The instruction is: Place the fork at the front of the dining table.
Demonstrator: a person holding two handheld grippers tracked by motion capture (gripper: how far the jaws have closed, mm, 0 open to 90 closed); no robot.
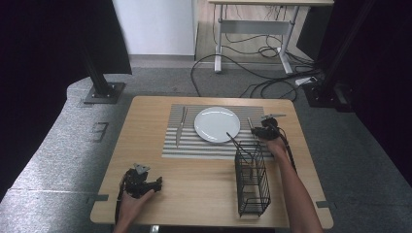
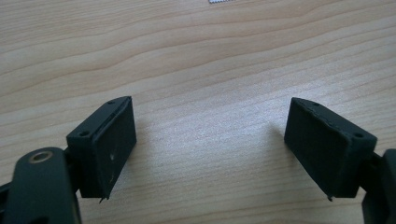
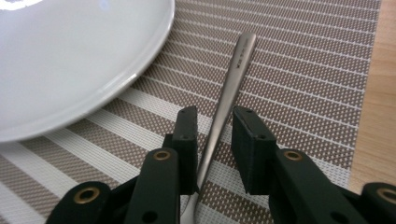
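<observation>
step: laying brushed-steel cutlery piece (image 3: 229,100) on striped woven placemat (image 3: 299,74), right of round white plate (image 3: 70,60), toward surface's far right corner | right gripper (image 3: 214,122) fingers straddle handle, slightly parted, I judge barely gripping | left gripper (image 2: 210,140) fingers open, empty | I'd open wider, lift straight up.

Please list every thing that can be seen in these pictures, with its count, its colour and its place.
table: one, light wood, centre of the high view.
placemat: one, grey and white stripes, far half of the table.
plate: one, white, on the placemat.
knife: one, silver, on the placemat left of the plate.
cutlery handle: one, silver, on the placemat right of the plate, between the right gripper's jaws.
wire basket: one, black, near right part of the table.
desk: one, light, behind the table.
left gripper: black, open, near left of the table.
right gripper: black, around the cutlery handle.
</observation>
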